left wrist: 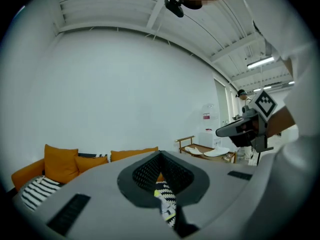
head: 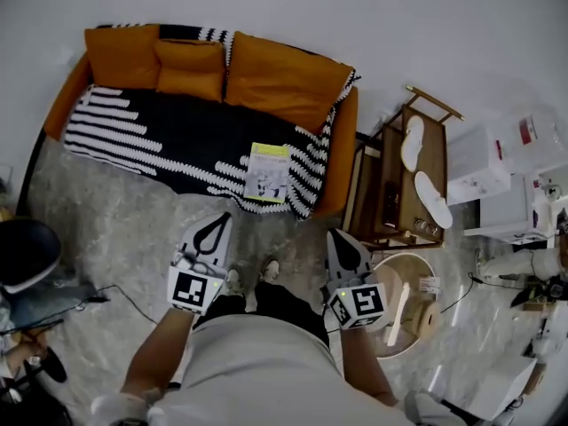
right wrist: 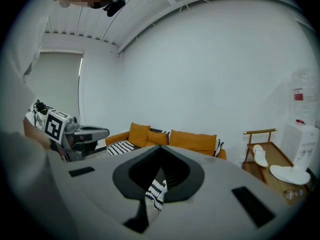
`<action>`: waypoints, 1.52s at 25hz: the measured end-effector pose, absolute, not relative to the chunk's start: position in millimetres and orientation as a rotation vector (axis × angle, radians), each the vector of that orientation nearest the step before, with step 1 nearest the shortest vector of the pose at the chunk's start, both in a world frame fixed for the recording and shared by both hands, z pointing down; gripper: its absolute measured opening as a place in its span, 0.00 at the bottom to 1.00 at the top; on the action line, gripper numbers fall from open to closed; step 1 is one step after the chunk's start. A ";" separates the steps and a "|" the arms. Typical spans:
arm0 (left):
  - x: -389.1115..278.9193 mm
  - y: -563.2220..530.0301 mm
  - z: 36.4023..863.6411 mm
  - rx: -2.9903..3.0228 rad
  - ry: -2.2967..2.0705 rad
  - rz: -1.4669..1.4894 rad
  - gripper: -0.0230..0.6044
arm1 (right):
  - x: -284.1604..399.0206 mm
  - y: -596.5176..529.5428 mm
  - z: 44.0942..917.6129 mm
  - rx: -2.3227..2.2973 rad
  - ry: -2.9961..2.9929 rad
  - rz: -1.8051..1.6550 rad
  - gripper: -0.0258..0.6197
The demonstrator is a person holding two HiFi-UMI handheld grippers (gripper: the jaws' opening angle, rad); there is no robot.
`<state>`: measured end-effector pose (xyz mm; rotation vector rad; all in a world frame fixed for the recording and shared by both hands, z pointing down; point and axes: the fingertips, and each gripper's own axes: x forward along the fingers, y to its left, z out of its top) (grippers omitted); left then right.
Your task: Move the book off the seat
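Note:
The book, pale with a yellow-green cover, lies flat on the right part of the orange sofa's seat, on a black-and-white striped throw. My left gripper is over the floor in front of the sofa, short of the book and a little to its left, jaws together and empty. Further right, my right gripper is also shut on nothing, near the sofa's right arm. In the left gripper view the shut jaws point at the sofa. The right gripper view shows its closed jaws aimed at the sofa.
A wooden trolley with white slippers stands just right of the sofa. A round wooden stool sits by my right side. White boxes are at the far right. A dark chair and a cable lie at the left.

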<state>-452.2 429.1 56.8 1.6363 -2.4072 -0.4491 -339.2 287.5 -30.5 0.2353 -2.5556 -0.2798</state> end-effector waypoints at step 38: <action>-467.2 260.4 337.7 1.389 -2.196 -0.367 0.06 | -346.9 21.7 454.2 0.290 -2.061 0.405 0.28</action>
